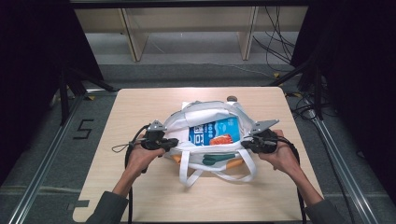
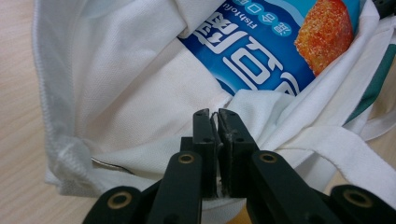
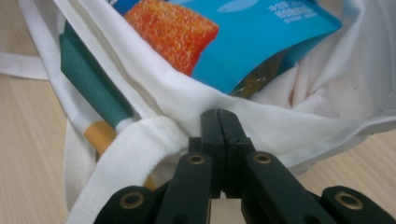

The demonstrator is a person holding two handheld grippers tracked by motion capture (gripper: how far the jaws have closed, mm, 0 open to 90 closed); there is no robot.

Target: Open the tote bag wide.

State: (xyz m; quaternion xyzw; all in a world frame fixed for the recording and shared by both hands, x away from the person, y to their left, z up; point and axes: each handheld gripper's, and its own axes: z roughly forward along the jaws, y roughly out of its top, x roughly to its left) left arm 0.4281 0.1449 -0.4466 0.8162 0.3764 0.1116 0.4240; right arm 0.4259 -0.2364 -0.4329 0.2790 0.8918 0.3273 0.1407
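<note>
On the light wooden table [image 1: 140, 186], toward its middle, a white cloth tote bag [image 1: 205, 114] lies with its mouth spread wide. Inside it rests a blue snack packet [image 1: 215, 131] printed with an orange fried piece. At the bag's left rim, the left gripper [image 1: 164, 143] has its jaws pressed together on the fabric; at the right rim, the right gripper [image 1: 248, 142] is likewise clamped on the cloth edge.
</note>
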